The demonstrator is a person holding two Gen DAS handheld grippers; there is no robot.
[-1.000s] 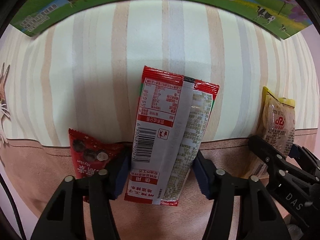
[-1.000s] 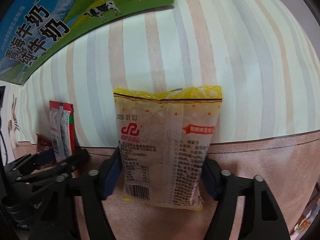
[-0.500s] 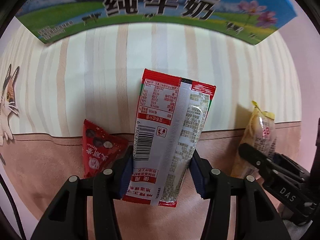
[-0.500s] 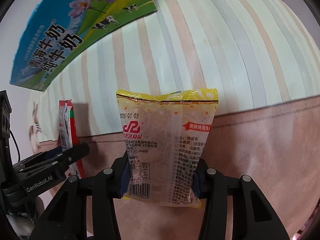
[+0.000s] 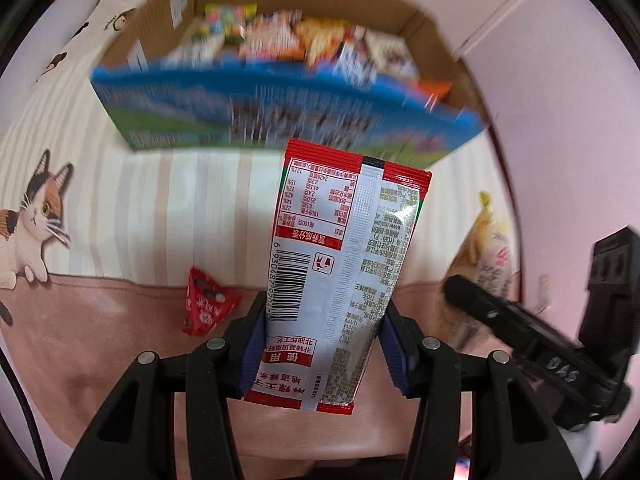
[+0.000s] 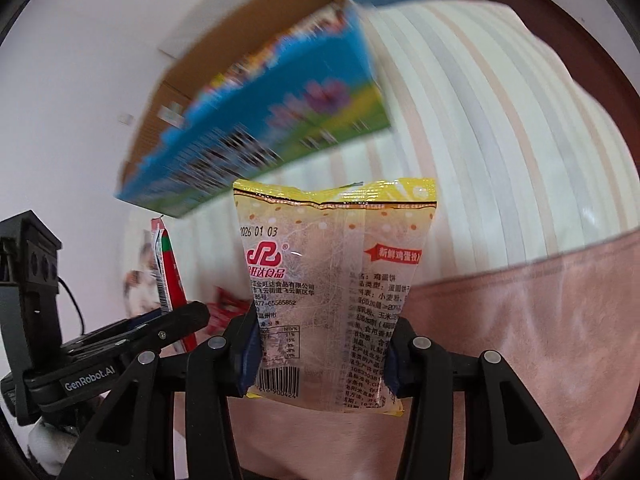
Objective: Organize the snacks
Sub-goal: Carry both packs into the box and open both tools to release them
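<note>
The left tool (image 5: pixel 323 350) pinches a red packet (image 5: pixel 344 280) with a barcode, upright; the right tool (image 6: pixel 320 354) pinches a yellow packet (image 6: pixel 334 292) dated "2026 01 03". A small red packet (image 5: pixel 206 300) lies on the bedspread (image 5: pixel 140 200). Farther off stands a blurred blue carton (image 5: pixel 256 108) holding snacks.

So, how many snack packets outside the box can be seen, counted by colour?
Red and white packet, held in left gripper: 1
Yellow packet, held in right gripper: 1
Small red packet, lying on the bedding: 1
Total: 3
</note>
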